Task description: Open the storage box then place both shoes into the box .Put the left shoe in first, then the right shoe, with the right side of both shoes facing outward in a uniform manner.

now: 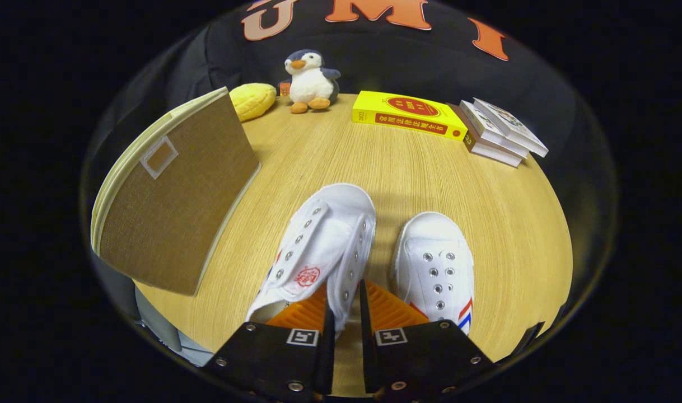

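Where canvas sidewall meets ribbed fingers (346, 310), pinched left shoe (318, 246).

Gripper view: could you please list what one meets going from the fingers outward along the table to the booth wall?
Gripper closed on the left-hand shoe's side wall → bare table → yellow book → plush penguin.

So the two-finger gripper (345, 310) is pointing down and forward, angled toward the tabletop. Its fingers are nearly together, only a narrow gap between them. They're pinching the side wall of the white canvas lace-less shoe (318, 252): one finger (304, 313) sits inside the shoe opening, the other finger (388, 313) presses outside.
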